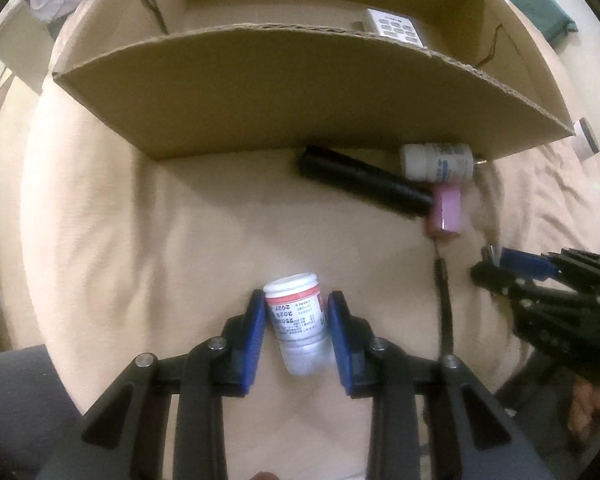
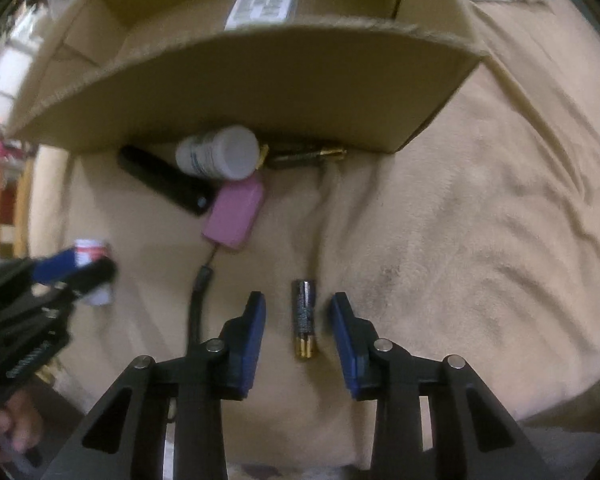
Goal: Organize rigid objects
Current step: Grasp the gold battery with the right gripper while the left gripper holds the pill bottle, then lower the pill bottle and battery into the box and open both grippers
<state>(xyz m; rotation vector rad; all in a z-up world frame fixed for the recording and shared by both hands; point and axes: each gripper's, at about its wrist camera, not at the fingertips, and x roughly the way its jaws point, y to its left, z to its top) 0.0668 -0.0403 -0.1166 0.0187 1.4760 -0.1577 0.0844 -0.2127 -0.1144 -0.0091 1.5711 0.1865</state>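
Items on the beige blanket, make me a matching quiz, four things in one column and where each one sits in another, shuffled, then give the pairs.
Things:
1. red-banded white bottle
2. battery
3. remote control
4. pink block

Places:
A. inside the cardboard box
B. between the fingers of the right gripper, pads clear of it
C. between the fingers of the left gripper
D. on the blanket, against the end of the black cylinder

Pairs: 1-C, 2-B, 3-A, 4-D
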